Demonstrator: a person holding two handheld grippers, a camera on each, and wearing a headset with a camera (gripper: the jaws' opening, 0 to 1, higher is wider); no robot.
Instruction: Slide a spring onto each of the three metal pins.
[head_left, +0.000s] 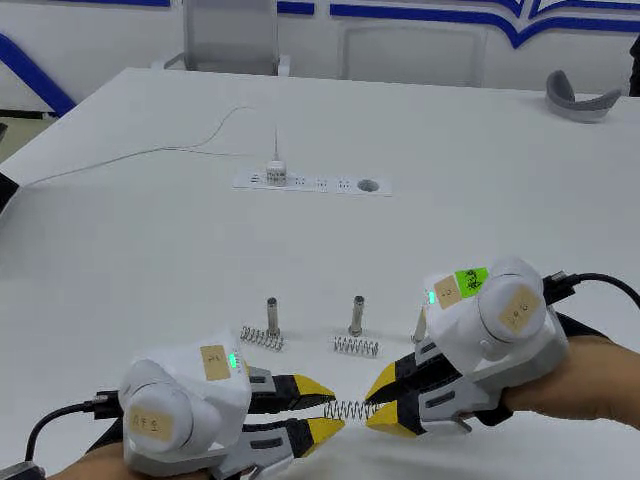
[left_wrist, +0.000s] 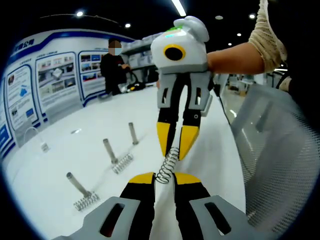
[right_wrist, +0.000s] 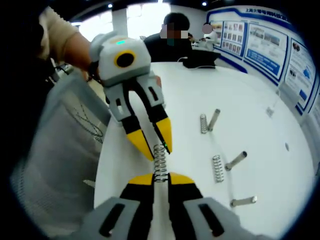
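**Spring gripped at both ends, no pin loaded yet**

Low in the centre of the head view, a small spring (head_left: 350, 408) hangs level above the white counter (head_left: 150, 250). The left claw (head_left: 336, 408) is pinched on one end and the right claw (head_left: 372, 404) on the other. Just above it in the frame stand the three metal pins: the left pin (head_left: 272, 316), the middle pin (head_left: 356, 314), and the third pin (head_left: 420, 326), half hidden behind the right claw's housing. Two loose springs (head_left: 262, 338) lie flat at the feet of the left and middle pins, beside them rather than on them.

The main risk is probably the handover. If the claws crowd together the coil could bow, then jump free when one lets go and roll across the counter. Held by one end alone, it may tilt so its bore misses the pin tip. The right claw also sits near the third pin and could knock it.
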